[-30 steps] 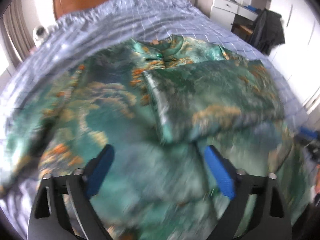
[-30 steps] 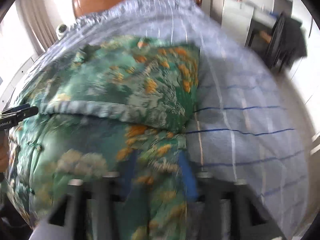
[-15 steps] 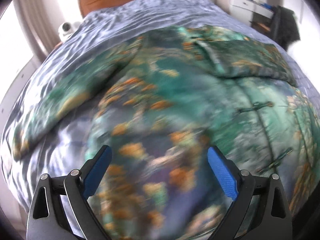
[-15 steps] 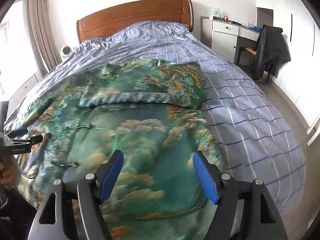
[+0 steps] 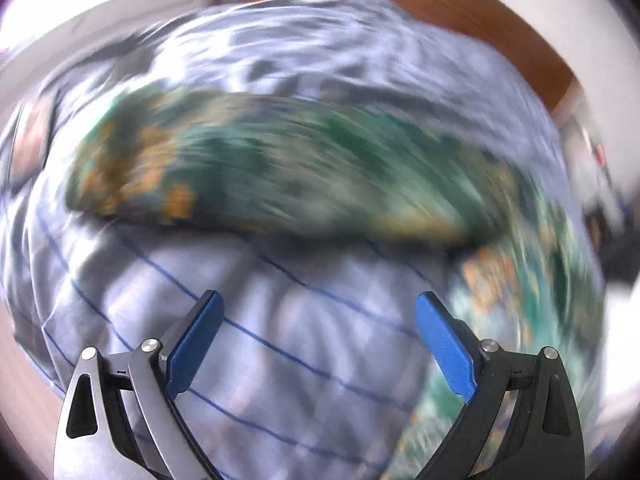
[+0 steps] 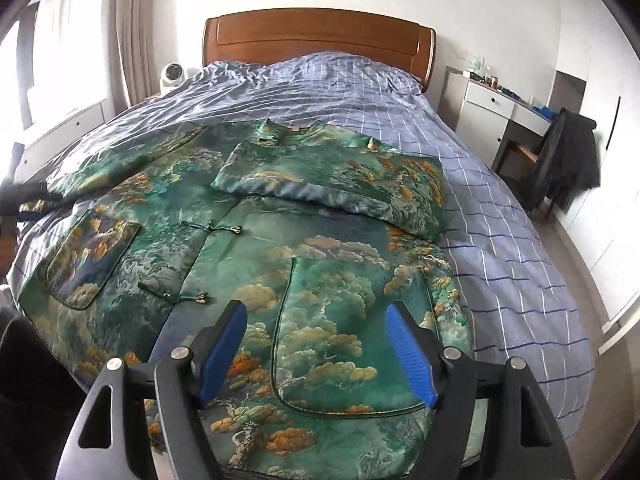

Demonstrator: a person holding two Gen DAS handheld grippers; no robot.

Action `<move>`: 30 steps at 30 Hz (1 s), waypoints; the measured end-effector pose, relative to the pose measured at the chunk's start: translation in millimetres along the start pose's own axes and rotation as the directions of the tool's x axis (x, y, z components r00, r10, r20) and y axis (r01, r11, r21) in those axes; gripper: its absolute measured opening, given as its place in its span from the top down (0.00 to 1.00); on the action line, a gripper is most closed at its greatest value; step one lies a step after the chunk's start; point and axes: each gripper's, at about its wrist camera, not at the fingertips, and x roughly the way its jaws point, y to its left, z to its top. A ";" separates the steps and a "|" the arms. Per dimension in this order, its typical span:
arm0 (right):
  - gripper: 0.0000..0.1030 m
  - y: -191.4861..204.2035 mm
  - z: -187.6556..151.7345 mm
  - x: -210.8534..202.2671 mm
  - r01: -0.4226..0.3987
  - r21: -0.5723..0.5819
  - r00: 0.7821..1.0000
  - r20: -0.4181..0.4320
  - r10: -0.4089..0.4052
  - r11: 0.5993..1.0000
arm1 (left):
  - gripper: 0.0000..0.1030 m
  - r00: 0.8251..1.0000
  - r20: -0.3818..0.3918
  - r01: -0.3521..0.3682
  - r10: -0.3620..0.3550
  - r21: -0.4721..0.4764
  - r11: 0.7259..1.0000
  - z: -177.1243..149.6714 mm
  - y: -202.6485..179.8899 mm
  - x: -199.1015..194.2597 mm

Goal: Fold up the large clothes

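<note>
A green patterned jacket lies spread across the foot end of the bed, one sleeve folded over its chest, while the left gripper and right gripper hover with jaws wide and empty, the right's having just been opening.

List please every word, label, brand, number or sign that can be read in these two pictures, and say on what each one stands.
None can be read.
The green patterned jacket and the checked bedcover bear only patterns.
Small items on the white desk are too small to read.
The left wrist view is blurred throughout.
</note>
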 end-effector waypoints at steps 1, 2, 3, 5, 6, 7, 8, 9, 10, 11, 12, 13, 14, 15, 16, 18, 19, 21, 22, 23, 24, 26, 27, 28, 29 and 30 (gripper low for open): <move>0.28 0.6 -1.0 0.0 0.001 -0.002 1.000 -0.004 -0.001 1.000 | 0.06 1.000 0.006 0.010 -0.010 -0.082 0.997 9.0 17.3 3.6; 0.28 0.5 -1.4 0.0 0.002 -0.001 1.000 -0.008 -0.002 1.000 | 0.06 1.000 0.011 0.013 -0.011 -0.155 0.988 15.8 32.7 8.0; 0.28 0.2 -2.2 0.4 0.002 0.000 1.000 -0.011 -0.002 1.000 | 0.06 1.000 0.010 0.010 -0.008 -0.204 0.979 19.7 42.7 12.5; 0.28 -0.3 -3.7 0.7 0.004 0.004 1.000 -0.019 -0.004 1.000 | 0.06 1.000 -0.004 -0.017 0.017 -0.305 0.952 27.3 66.0 25.6; 0.28 0.0 -4.4 0.5 0.003 0.004 1.000 -0.022 -0.003 1.000 | 0.06 1.000 -0.007 -0.025 0.024 -0.348 0.937 30.3 75.8 32.1; 0.28 0.2 -4.9 0.5 0.003 0.004 1.000 -0.023 -0.003 1.000 | 0.07 1.000 -0.005 -0.025 0.025 -0.375 0.927 32.5 82.4 36.0; 0.28 0.5 -5.2 0.2 0.003 0.003 1.000 -0.024 -0.003 1.000 | 0.09 0.999 0.002 -0.031 0.035 -0.395 0.918 35.2 86.5 39.3; 0.28 0.8 -5.5 -0.1 0.003 0.001 1.000 -0.025 -0.003 1.000 | 0.13 0.998 0.015 -0.049 0.060 -0.407 0.912 38.1 87.5 39.9; 0.28 1.4 -6.2 -0.3 0.003 -0.001 1.000 -0.028 -0.003 1.000 | 0.27 0.995 0.037 -0.069 0.092 -0.412 0.908 39.1 85.8 37.0; 0.28 2.1 -6.8 -0.4 0.003 -0.002 1.000 -0.031 -0.003 1.000 | 0.44 0.991 0.064 -0.083 0.119 -0.409 0.909 41.7 82.3 34.5; 0.28 2.7 -7.6 0.2 0.000 -0.003 0.999 -0.039 0.000 1.000 | 0.51 0.987 0.072 -0.102 0.143 -0.404 0.909 43.8 82.0 33.5; 0.28 2.8 -8.3 0.9 -0.004 -0.003 0.999 -0.045 0.004 1.000 | 0.72 0.982 0.085 -0.122 0.169 -0.395 0.911 45.7 79.3 31.7; 0.28 3.5 -9.0 1.8 -0.008 -0.003 0.999 -0.051 0.008 1.000 | 0.81 0.979 0.098 -0.131 0.180 -0.378 0.916 47.5 75.7 30.4; 0.28 4.2 -9.5 2.2 -0.010 -0.005 0.998 -0.056 0.010 1.000 | 0.85 0.975 0.110 -0.144 0.192 -0.346 0.927 51.0 69.7 27.6; 0.28 5.3 -10.0 3.0 -0.011 -0.009 0.998 -0.060 0.010 1.000 | 0.88 0.967 0.131 -0.171 0.220 -0.306 0.936 52.2 60.8 22.1; 0.28 7.9 -10.3 3.8 -0.012 -0.017 0.998 -0.063 0.010 1.000 | 0.88 0.944 0.193 -0.229 0.266 -0.194 0.954 54.1 40.1 5.9; 0.28 8.9 -10.1 3.9 -0.013 -0.020 0.998 -0.062 0.011 1.000 | 0.88 0.931 0.232 -0.258 0.282 -0.127 0.958 53.1 24.1 -3.0; 0.28 11.3 -10.0 4.8 -0.018 -0.027 0.998 -0.062 0.016 0.999 | 0.89 0.905 0.322 -0.304 0.279 0.030 0.952 51.9 -17.3 -20.0; 0.28 12.8 -10.0 5.7 -0.021 -0.030 0.998 -0.063 0.020 0.999 | 0.89 0.892 0.365 -0.323 0.266 0.105 0.940 47.5 -38.0 -28.2; 0.28 14.2 -10.1 6.7 -0.025 -0.032 0.998 -0.064 0.023 0.999 | 0.89 0.881 0.401 -0.340 0.251 0.168 0.925 42.2 -55.7 -35.5; 0.28 15.3 -10.2 7.6 -0.028 -0.034 0.998 -0.066 0.026 0.999 | 0.89 0.867 0.447 -0.360 0.220 0.257 0.897 32.3 -82.9 -44.2; 0.28 17.2 -10.1 7.5 -0.031 -0.039 0.997 -0.065 0.028 0.999 | 0.88 0.844 0.515 -0.397 0.152 0.408 0.822 6.1 -131.3 -55.9; 0.28 17.8 -10.0 6.3 -0.030 -0.041 0.998 -0.062 0.027 0.999 | 0.88 0.840 0.530 -0.403 0.119 0.460 0.791 -4.7 -148.3 -58.6; 0.28 17.8 -10.0 4.7 -0.028 -0.043 0.998 -0.057 0.026 0.999 | 0.88 0.837 0.542 -0.406 0.072 0.528 0.746 -21.5 -170.6 -61.0; 0.28 17.3 -9.9 3.3 -0.027 -0.042 0.998 -0.051 0.025 0.999 | 0.88 0.837 0.547 -0.407 0.027 0.588 0.699 -38.8 -190.4 -61.6; 0.28 16.3 -10.2 1.0 -0.027 -0.039 0.999 -0.045 0.025 0.999 | 0.88 0.839 0.544 -0.405 -0.002 0.626 0.666 -49.1 -204.0 -61.0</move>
